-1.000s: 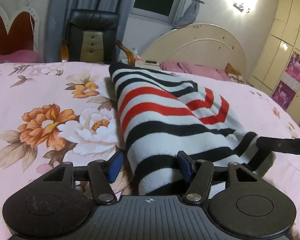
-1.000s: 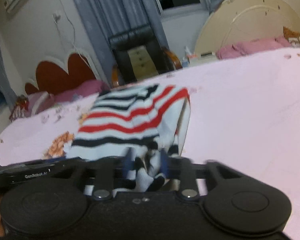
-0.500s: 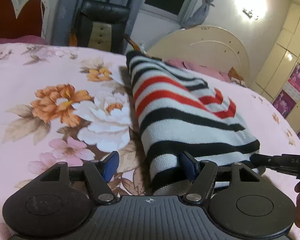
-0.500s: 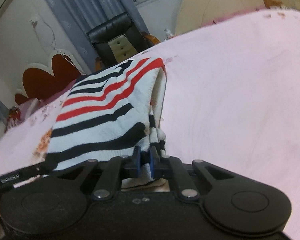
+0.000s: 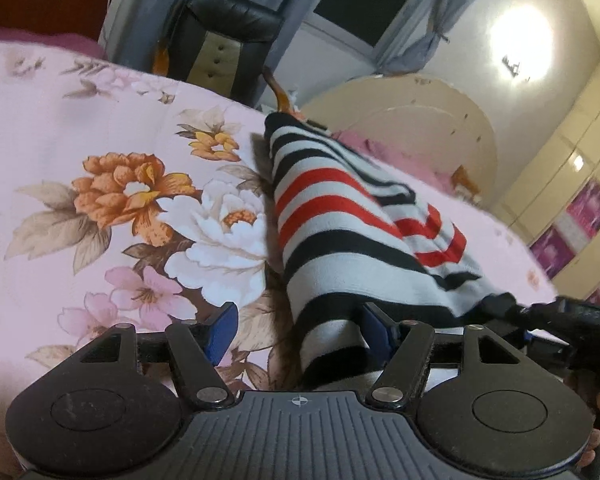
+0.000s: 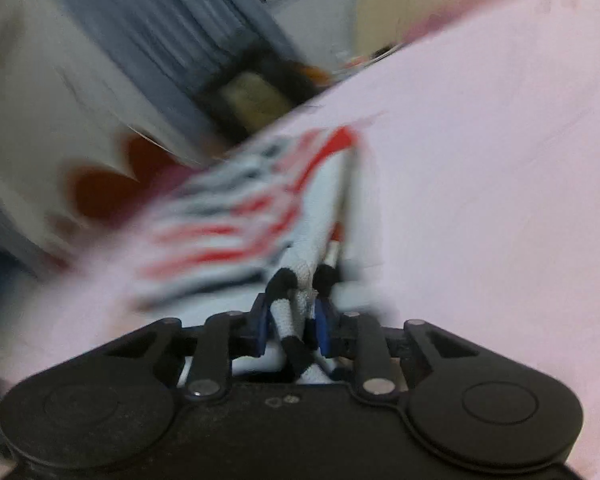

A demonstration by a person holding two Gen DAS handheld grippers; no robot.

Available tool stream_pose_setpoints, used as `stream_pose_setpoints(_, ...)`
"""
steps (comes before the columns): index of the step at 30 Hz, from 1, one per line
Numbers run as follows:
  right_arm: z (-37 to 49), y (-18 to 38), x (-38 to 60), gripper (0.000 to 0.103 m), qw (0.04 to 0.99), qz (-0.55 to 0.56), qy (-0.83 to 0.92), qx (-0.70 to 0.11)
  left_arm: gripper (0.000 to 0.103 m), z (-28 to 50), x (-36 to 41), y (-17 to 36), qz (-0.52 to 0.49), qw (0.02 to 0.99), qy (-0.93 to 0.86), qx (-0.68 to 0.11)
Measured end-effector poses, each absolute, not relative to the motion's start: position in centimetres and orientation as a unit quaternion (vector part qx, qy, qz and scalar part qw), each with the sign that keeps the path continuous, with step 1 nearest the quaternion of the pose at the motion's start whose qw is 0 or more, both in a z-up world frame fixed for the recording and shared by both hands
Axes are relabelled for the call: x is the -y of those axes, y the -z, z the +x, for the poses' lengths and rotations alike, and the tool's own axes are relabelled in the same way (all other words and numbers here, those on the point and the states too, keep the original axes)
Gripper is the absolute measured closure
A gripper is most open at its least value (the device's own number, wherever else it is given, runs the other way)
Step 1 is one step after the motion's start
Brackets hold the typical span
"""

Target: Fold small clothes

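Striped knit garment (image 5: pixel 340 240), white w/ black and red bands, lies on the pink floral bedsheet (image 5: pixel 100 208), its near hem bunched up at both grippers. Vs 1 s ago, the left wrist cam has tipped and moved in closer: near hem now sits between the left gripper's (image 5: pixel 298 330) blue pads (image 5: pixel 222 330), right pad pressed against the cloth, left pad well apart over the sheet. So left gripper is spread wide, not gripping anything; same spread as 0.5 s ago.

Right gripper (image 6: pixel 292 326) is clamped on a bunched fold of the garment's hem, black trim sticking out between the jaws. It has closed since 1 s ago, when the jaws were wider around the cloth. Right wrist view is now heavily motion-blurred, so the hand is prob. swinging fast; garment (image 6: pixel 260 216) looks lifted off the sheet on that side, but can't tell for sure through the blur.

Meaning for task: right corner is secured and on the move, left corner isn't. Judging from this, a one-sided pull would skew the fold, so left needs to pinch its hem corner before the near edge gets carried over toward the far edge. Fold itself not yet made; garment is only partly gathered.
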State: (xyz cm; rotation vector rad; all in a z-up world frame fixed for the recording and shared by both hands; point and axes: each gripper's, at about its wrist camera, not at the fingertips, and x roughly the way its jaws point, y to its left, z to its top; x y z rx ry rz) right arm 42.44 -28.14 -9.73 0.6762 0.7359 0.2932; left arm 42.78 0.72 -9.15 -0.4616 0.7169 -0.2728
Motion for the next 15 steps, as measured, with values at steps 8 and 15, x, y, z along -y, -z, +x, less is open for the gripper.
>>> stream_pose_setpoints(8,41.4,15.0,32.0,0.084,0.830,0.417,-0.126,-0.349,0.036,43.3,-0.2,9.7,-0.186,0.902,0.145,-0.362)
stream_pose_setpoints(15,39.3,7.4,29.2,0.078,0.917,0.266,-0.103,-0.278,0.037,41.6,1.7,5.1,-0.136,0.936,0.183,-0.267)
